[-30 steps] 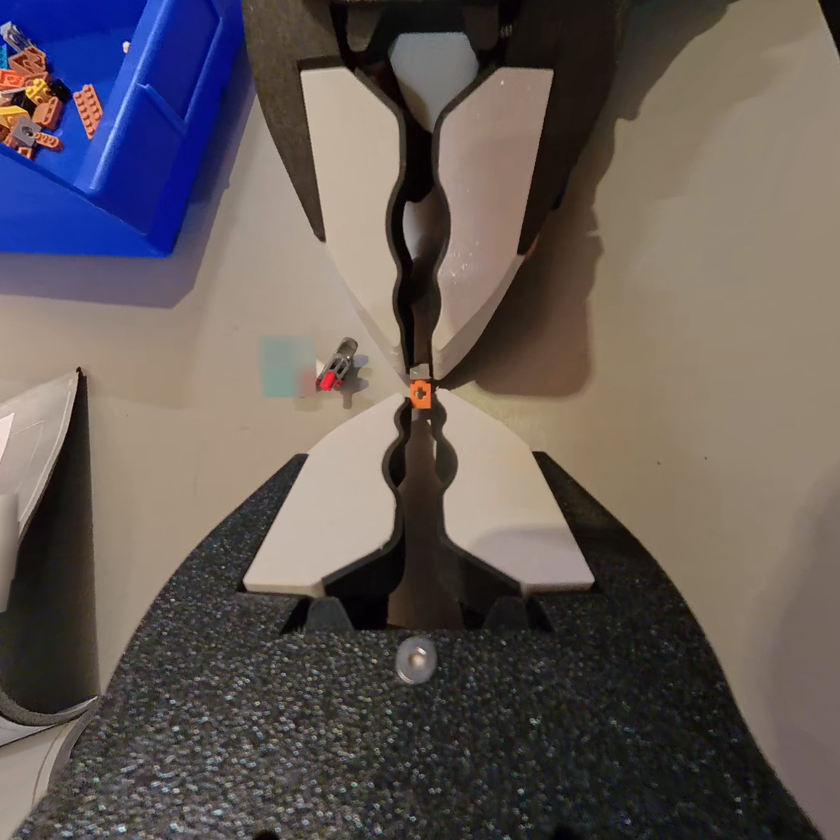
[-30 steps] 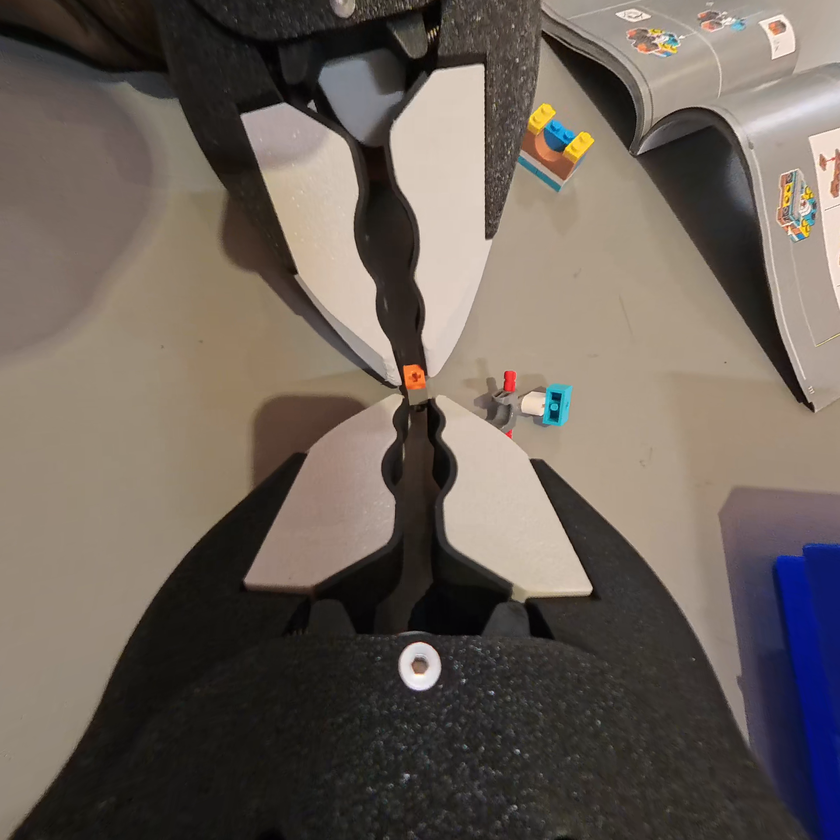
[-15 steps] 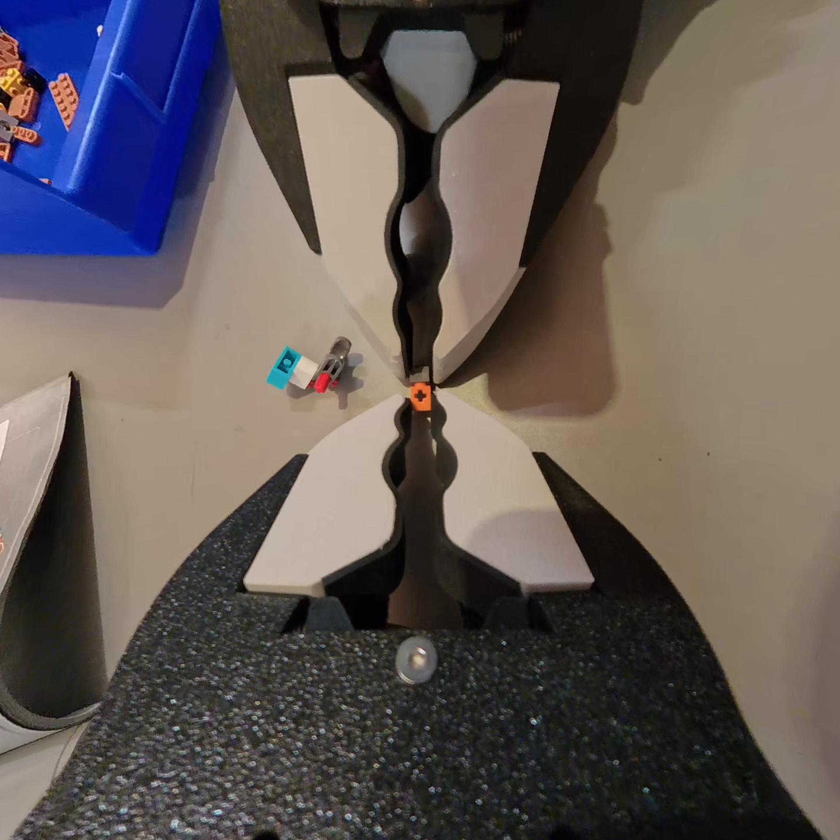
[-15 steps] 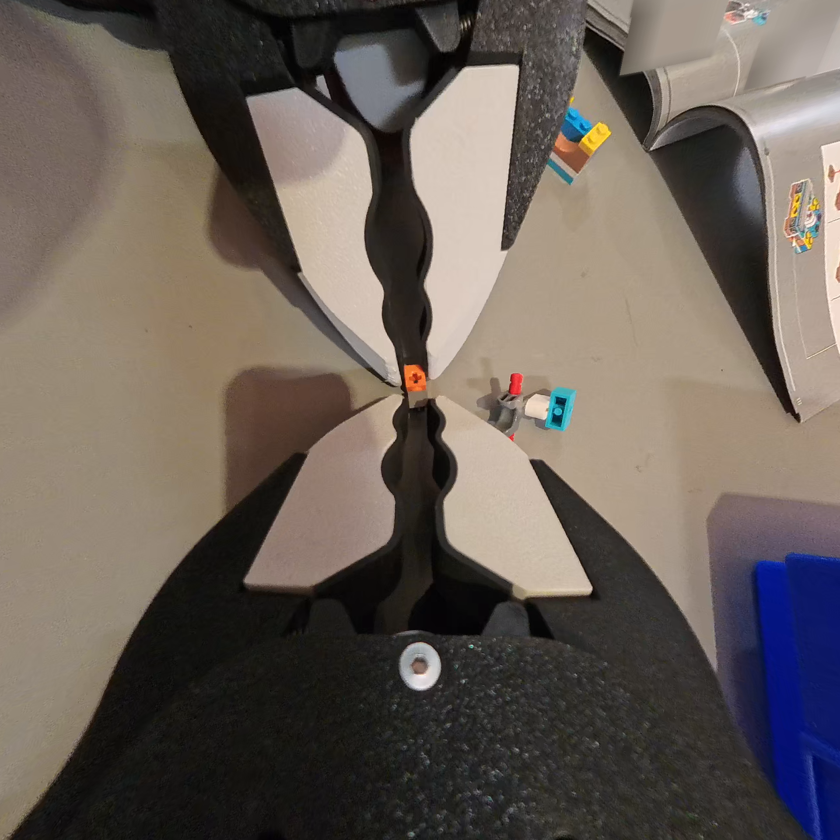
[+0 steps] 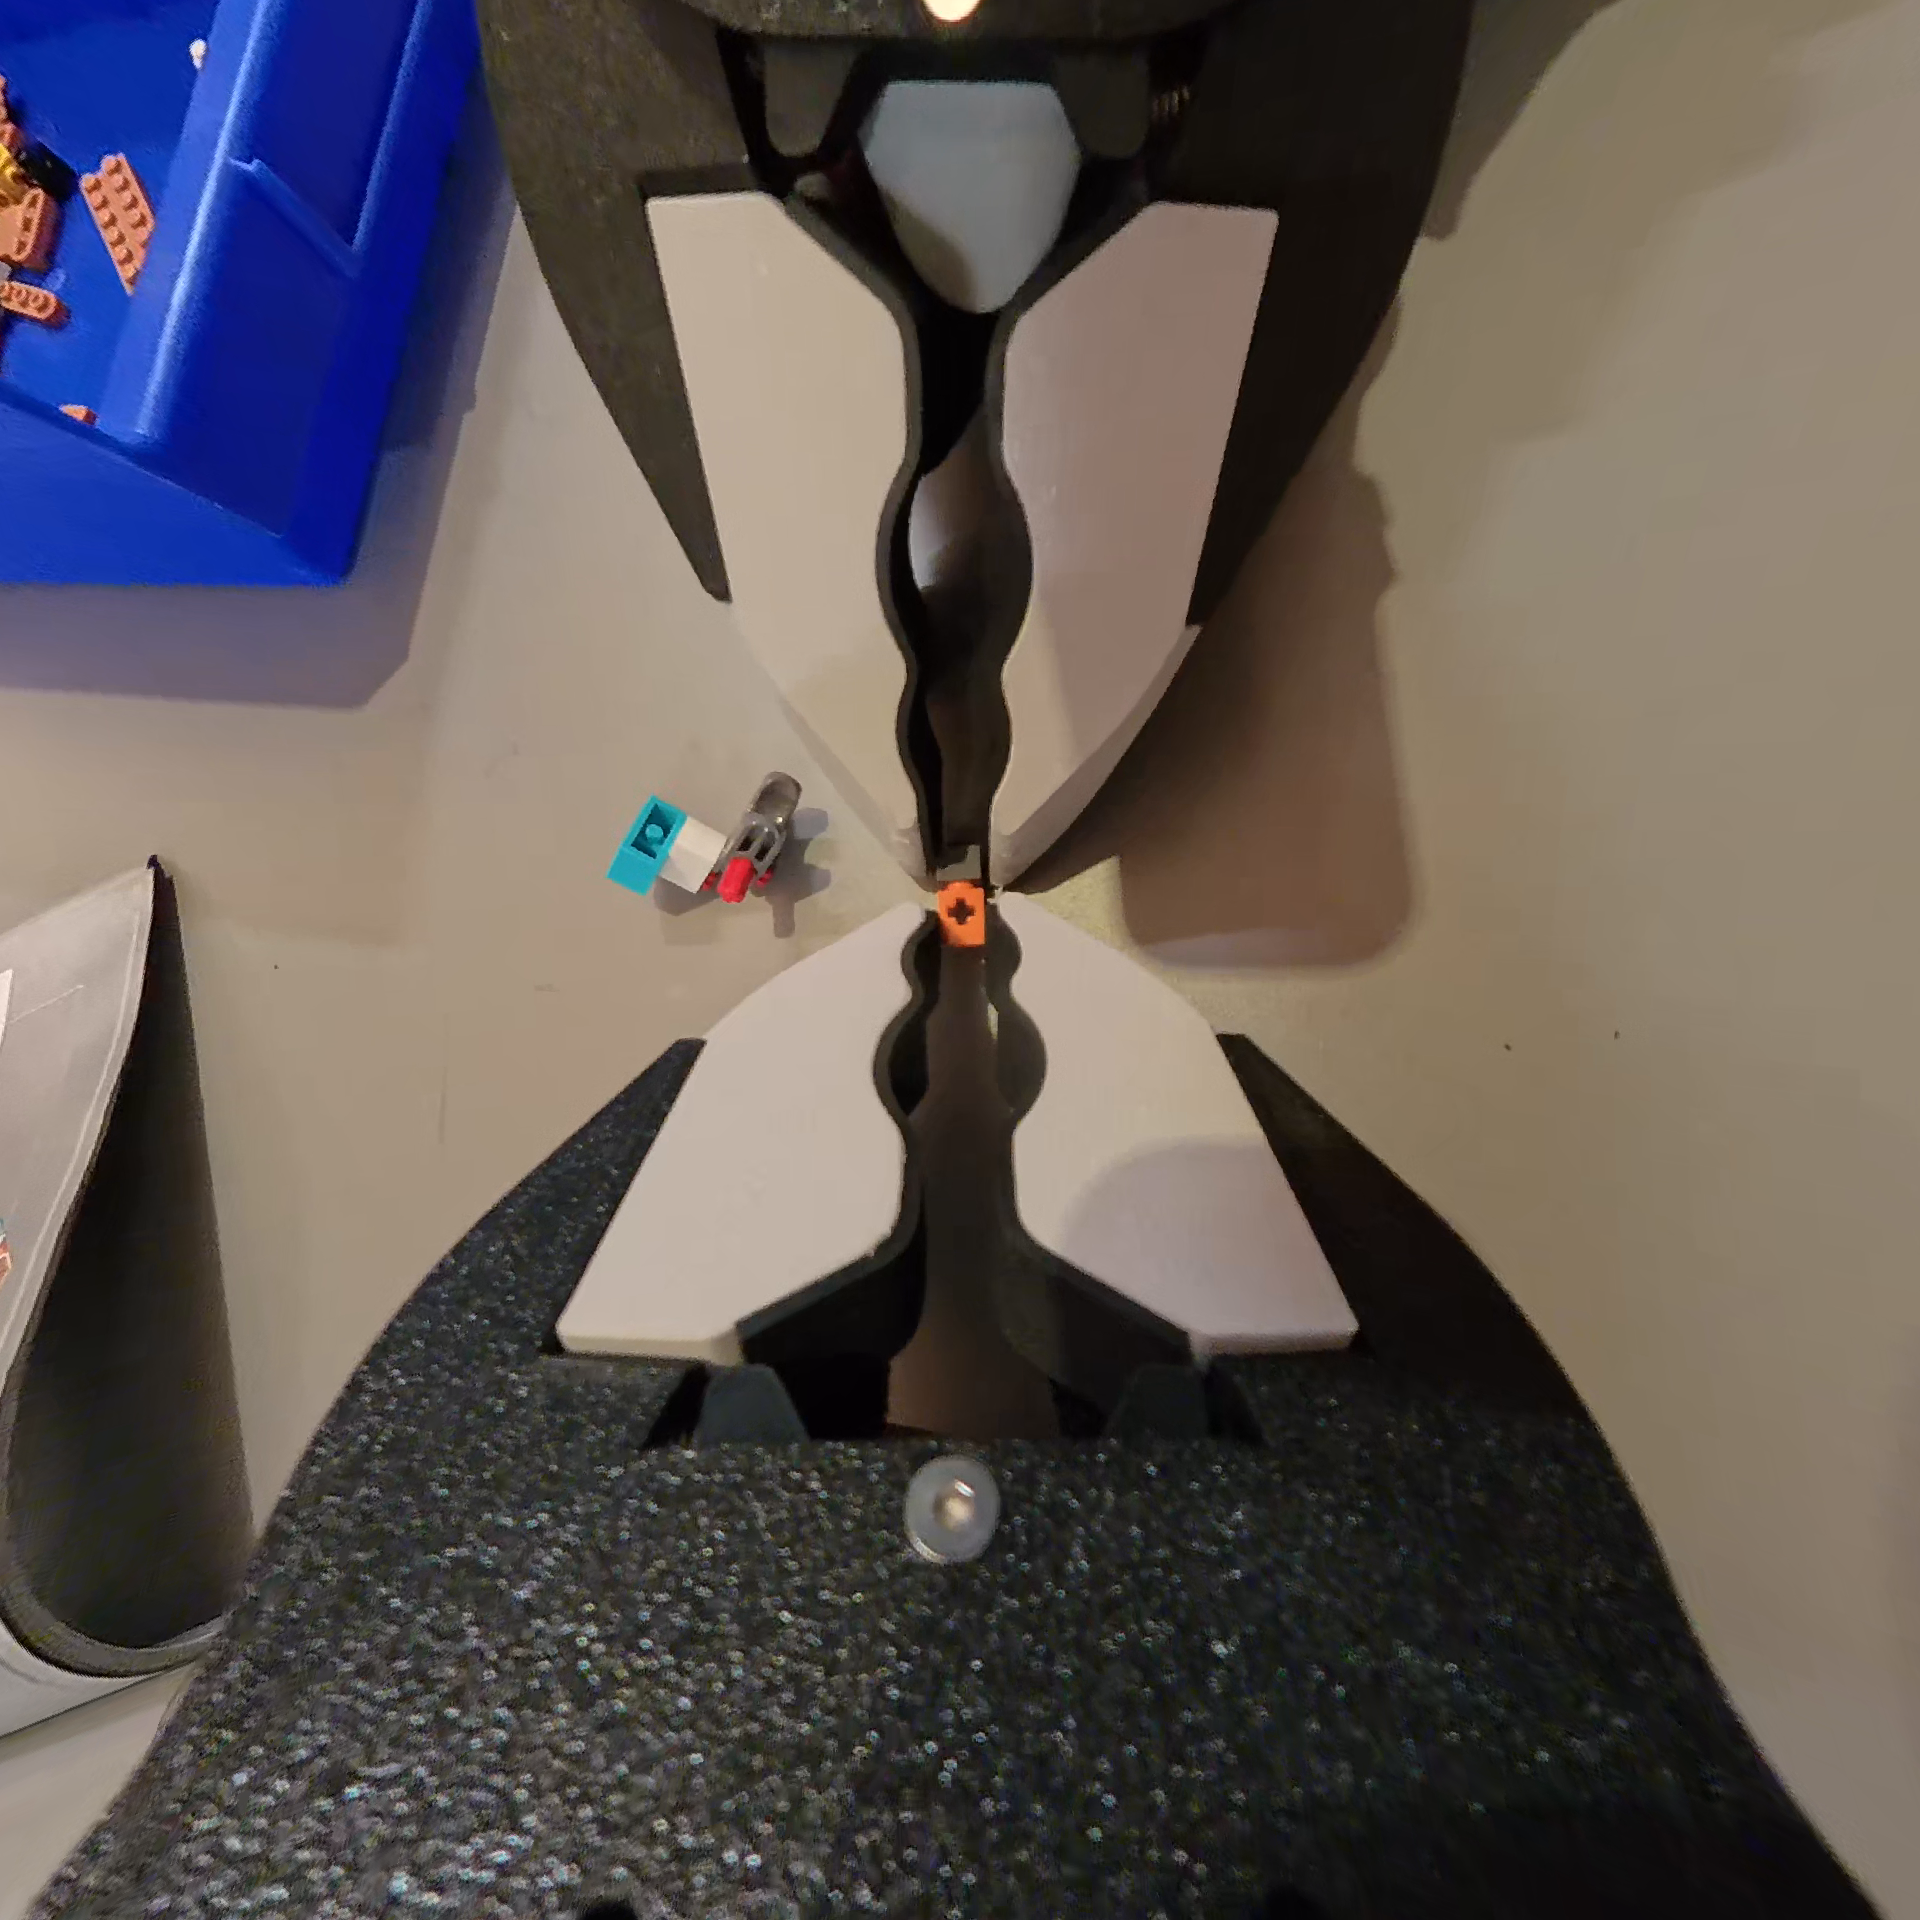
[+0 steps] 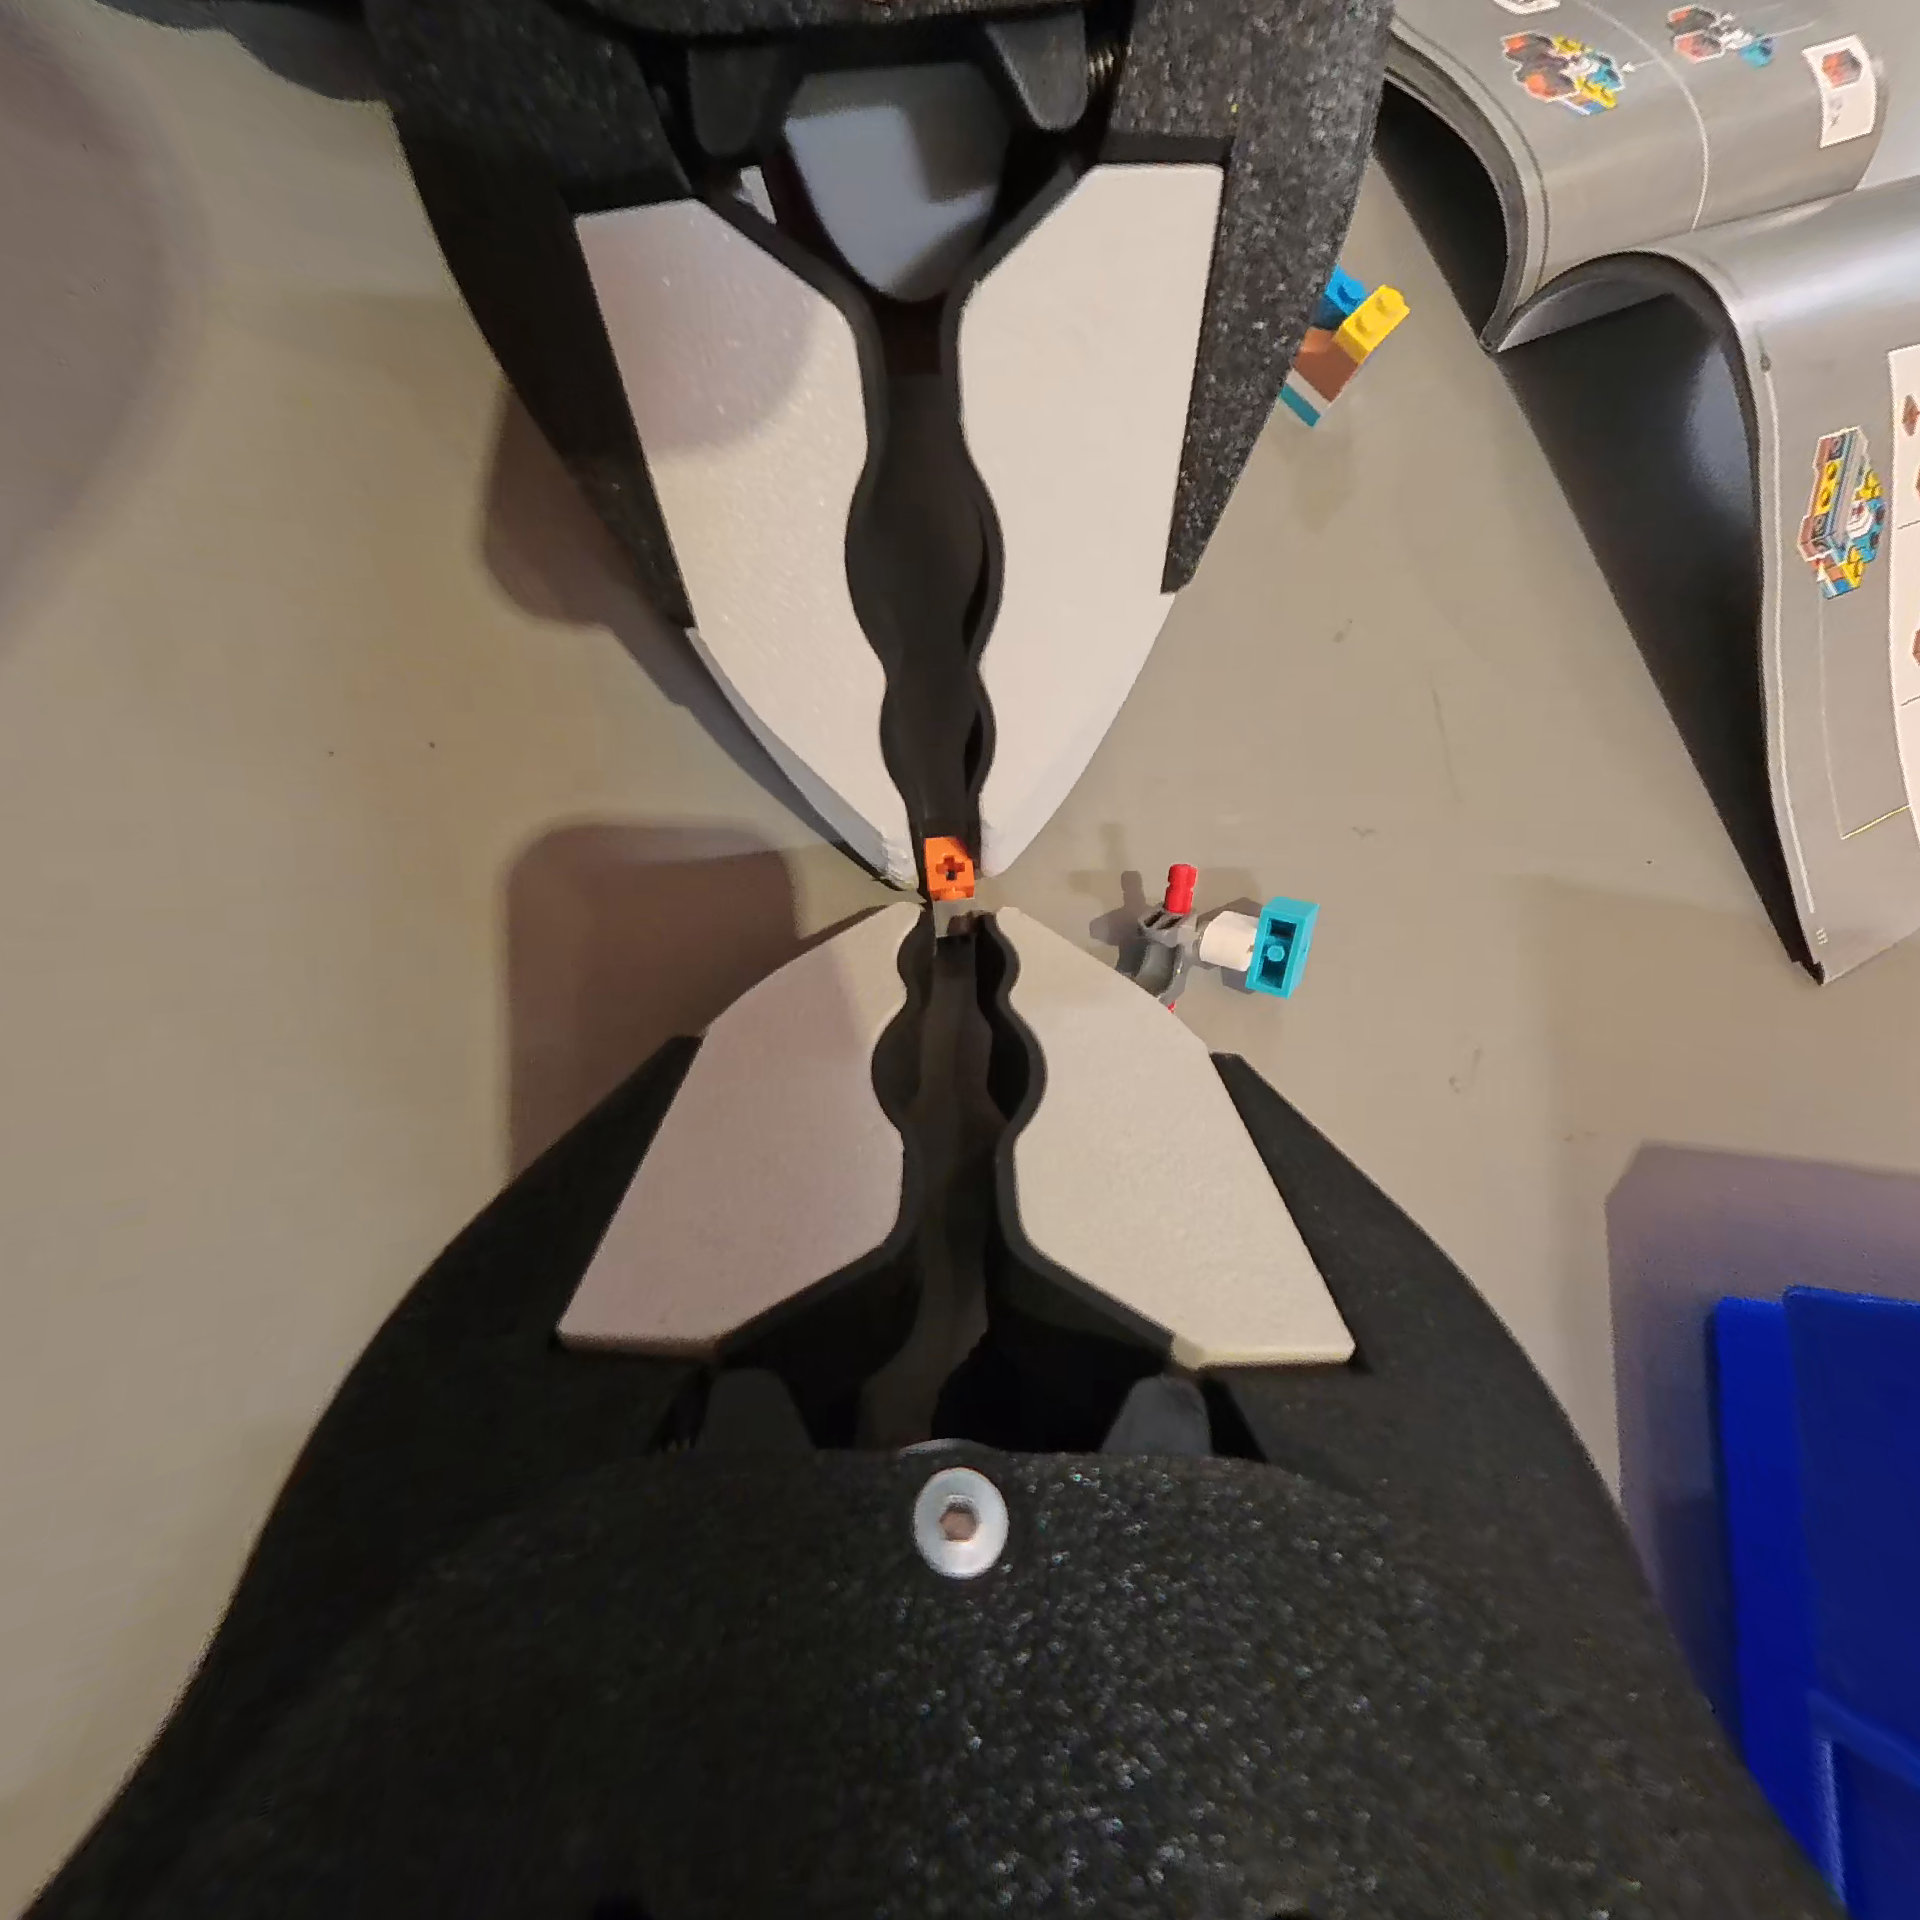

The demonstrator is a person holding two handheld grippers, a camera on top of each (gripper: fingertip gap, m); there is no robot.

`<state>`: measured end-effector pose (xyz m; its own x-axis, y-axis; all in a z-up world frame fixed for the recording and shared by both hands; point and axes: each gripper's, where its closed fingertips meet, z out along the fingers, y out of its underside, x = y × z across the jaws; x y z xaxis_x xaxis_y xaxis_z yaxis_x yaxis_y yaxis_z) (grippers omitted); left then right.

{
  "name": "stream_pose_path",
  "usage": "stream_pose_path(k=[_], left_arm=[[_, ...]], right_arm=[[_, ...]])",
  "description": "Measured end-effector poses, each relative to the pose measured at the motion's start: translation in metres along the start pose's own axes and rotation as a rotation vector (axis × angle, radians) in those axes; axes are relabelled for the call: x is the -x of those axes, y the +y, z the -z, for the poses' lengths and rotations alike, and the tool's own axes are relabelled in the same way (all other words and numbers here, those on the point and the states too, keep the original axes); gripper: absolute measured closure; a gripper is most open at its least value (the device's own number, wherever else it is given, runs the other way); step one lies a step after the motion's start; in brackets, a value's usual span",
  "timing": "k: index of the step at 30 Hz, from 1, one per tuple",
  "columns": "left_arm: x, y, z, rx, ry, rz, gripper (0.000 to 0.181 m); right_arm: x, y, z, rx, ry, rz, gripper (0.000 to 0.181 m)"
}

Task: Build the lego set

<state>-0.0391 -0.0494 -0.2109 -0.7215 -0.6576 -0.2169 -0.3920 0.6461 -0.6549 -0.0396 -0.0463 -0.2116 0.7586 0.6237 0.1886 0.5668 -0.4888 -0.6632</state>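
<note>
The fingers (image 5: 810, 1091) of the left gripper (image 5: 961, 930) are nearly closed, pinching a small orange piece (image 5: 961, 914) with a cross-shaped hole at their tips; in the right wrist view the fingers (image 6: 1122, 1122) of the right gripper (image 6: 956, 920) are just as narrow, their tips gripping a small grey piece (image 6: 956, 920) that touches the orange piece (image 6: 951, 868); the two grippers meet tip to tip above the beige bench (image 5: 1558, 727). Just left of the tips in the left wrist view, a small assembly (image 5: 707, 852) of teal, white, grey and red parts lies on the bench; it shows to the right of the tips in the right wrist view (image 6: 1226, 935). A blue bin (image 5: 260, 343) holding loose bricks (image 5: 114, 218) sits at far left; an open instruction booklet (image 6: 1714, 260) lies at far right in the right wrist view, with a yellow, blue and brown brick stack (image 6: 1345, 348) beside it, partly hidden behind the left gripper.
</note>
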Motion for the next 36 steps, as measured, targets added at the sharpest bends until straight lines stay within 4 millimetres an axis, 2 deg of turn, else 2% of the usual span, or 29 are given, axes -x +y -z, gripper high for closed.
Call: stream_pose_path(k=[9,14,36], left_arm=[[0.000,-0.001,0.002,-0.013,-0.008,-0.022,0.174],[0.005,-0.008,0.011,-0.065,-0.028,-0.011,0.174],[0.004,-0.007,0.007,-0.049,-0.039,-0.050,0.175]], right_arm=[[0.000,-0.001,0.000,-0.003,0.035,0.073,0.174],[-0.005,-0.010,0.008,-0.050,0.088,0.107,0.175],[-0.005,-0.008,0.006,-0.003,0.132,0.145,0.175]])
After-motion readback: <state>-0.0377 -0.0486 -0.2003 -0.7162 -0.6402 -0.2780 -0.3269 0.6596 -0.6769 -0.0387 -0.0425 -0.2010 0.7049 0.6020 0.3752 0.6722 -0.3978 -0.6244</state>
